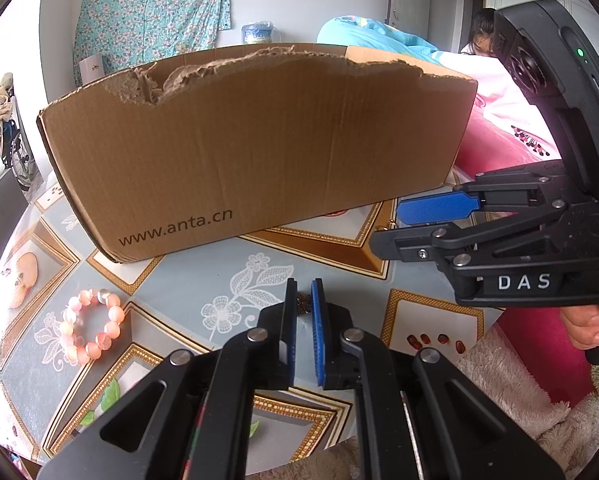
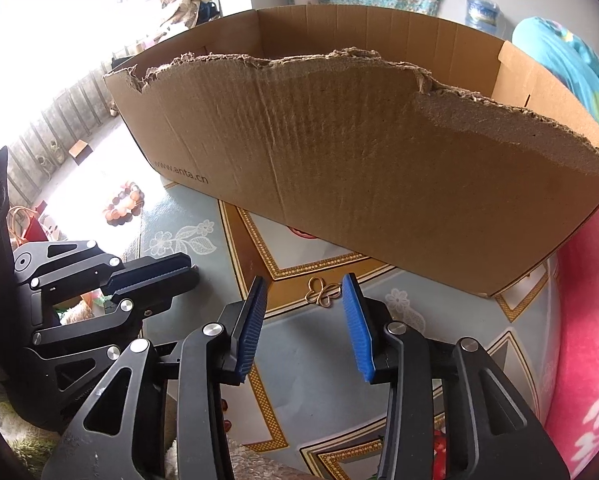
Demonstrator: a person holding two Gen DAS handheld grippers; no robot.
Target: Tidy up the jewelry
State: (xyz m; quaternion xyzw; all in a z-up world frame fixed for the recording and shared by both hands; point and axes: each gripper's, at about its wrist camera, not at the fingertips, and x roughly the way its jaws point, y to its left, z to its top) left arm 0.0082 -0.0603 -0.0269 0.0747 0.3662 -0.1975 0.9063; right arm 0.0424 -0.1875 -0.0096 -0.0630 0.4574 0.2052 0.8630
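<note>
A torn brown cardboard box stands on the patterned tablecloth. My left gripper is low in front of it, its blue pads nearly together on a small brown ornament. From the right wrist view the left gripper looks shut. My right gripper is open just above the cloth, and a gold clover-shaped charm lies loose between its fingertips. In the left wrist view the right gripper reaches in from the right. A pink bead bracelet lies on the table to the left.
Several small dark red pieces sit on the cloth near the right edge. An orange shell-like piece lies far left. A hand holds the right gripper's handle. A pink blanket borders the table on the right.
</note>
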